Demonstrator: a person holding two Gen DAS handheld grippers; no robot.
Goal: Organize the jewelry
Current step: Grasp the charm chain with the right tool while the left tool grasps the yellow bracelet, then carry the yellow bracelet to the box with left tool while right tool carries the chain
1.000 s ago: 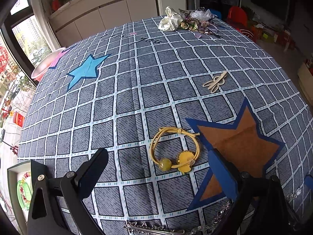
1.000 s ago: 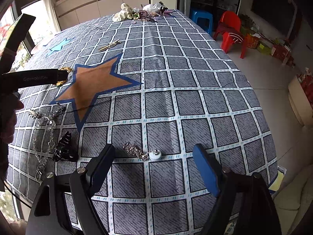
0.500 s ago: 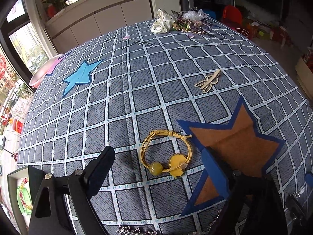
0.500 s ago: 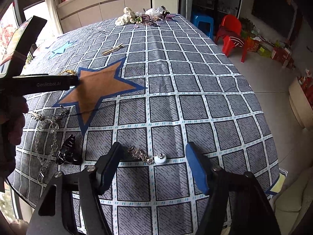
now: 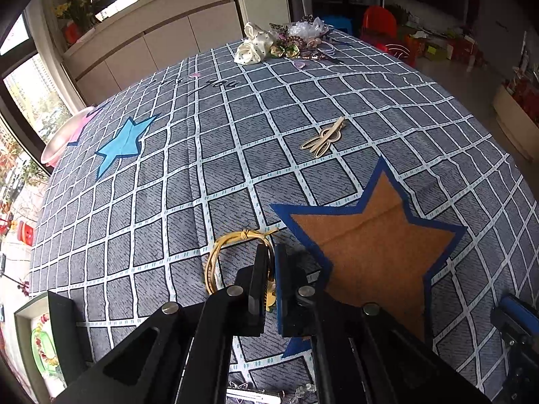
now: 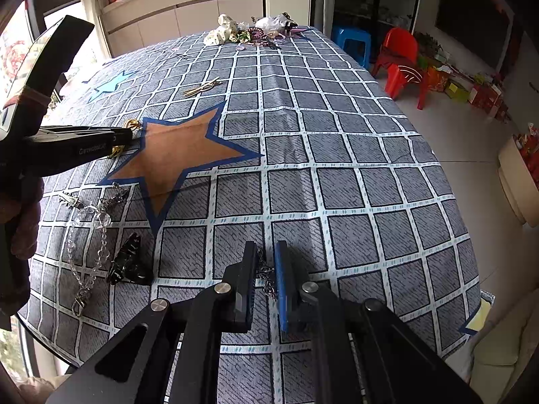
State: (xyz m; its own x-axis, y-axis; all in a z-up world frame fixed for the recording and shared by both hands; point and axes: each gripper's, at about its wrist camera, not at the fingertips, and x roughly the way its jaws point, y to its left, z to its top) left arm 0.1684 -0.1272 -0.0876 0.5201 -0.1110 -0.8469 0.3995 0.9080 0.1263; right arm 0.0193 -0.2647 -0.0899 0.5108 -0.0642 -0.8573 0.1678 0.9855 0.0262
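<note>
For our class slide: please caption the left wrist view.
Left gripper shut on yellow cord bracelet beside orange star patch on grey checked tablecloth.

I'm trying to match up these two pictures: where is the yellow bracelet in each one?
Left wrist view: yellow bracelet at lower centre, pinched in the left claw.
Right wrist view: small gold glint at the left, at that claw's tip.
Shared landmark: the orange star lies right beside it.

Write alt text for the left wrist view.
The left gripper is shut on a yellow cord bracelet lying on a grey checked tablecloth, beside an orange star patch. Farther off lie a cream hair clip and a heap of accessories.
</note>
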